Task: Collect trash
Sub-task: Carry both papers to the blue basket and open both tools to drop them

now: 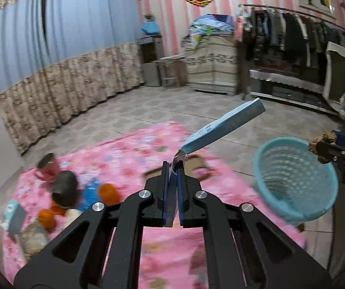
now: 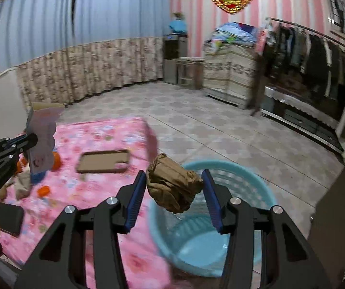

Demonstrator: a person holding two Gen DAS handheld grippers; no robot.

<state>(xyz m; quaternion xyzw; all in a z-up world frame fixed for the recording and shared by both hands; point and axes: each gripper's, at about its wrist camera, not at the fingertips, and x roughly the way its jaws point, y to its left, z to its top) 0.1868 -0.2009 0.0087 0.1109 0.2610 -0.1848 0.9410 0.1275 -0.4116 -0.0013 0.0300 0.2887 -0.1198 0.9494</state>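
Note:
My left gripper (image 1: 174,168) is shut on a flattened light-blue box (image 1: 223,126), held in the air above the pink mat (image 1: 129,154); the same box shows as a pale carton in the right wrist view (image 2: 42,139). My right gripper (image 2: 174,183) is shut on a crumpled brown paper wad (image 2: 172,184) and holds it over the near rim of the light-blue plastic basket (image 2: 244,183). In the left wrist view the basket (image 1: 295,180) stands right of the mat, with the right gripper (image 1: 326,148) and its wad at the rim.
On the mat lie oranges (image 1: 108,193), a pink cup (image 1: 47,167), a dark bowl (image 1: 65,190), a small box (image 1: 13,215), a brown phone case (image 2: 103,160) and a black object (image 2: 8,218). A cabinet (image 1: 211,65) and clothes rack (image 1: 300,38) stand at the back.

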